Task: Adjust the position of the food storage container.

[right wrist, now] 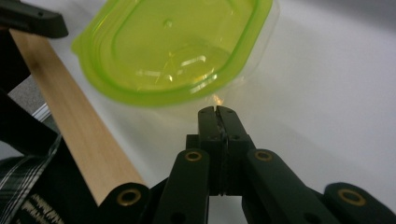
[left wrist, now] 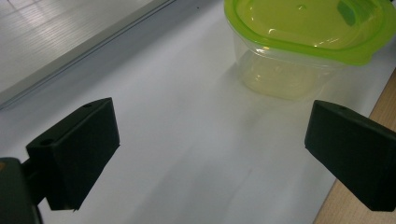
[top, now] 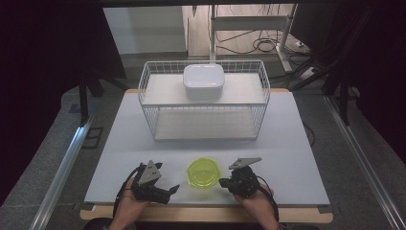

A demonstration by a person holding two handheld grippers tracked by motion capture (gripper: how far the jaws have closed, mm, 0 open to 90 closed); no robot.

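While both hands rest at the desk's near edge, entries run view by view.
High view: left hand-held gripper (top: pixel 168 190) and right hand-held gripper (top: pixel 223 182) flank the green-lidded container (top: pixel 202 173) on the desk (top: pixel 119 143); wire basket (top: pixel 204 98) beyond, white box (top: pixel 204 81) on top.
Left gripper view: jaws spread wide, empty; container (left wrist: pixel 303 42) ahead, apart.
Right gripper view: jaws pressed together, tips (right wrist: pixel 218 113) just beside the container (right wrist: pixel 173 46); contact unclear.

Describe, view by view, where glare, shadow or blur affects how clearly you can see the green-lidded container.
High view: the green-lidded container is small but evenly lit, with dark surroundings beyond the table. Left gripper view: bright glare streaks on the lid, a soft shadow beneath. Right gripper view: highlights on the lid, the far edge soft; the right gripper is in sharper focus.
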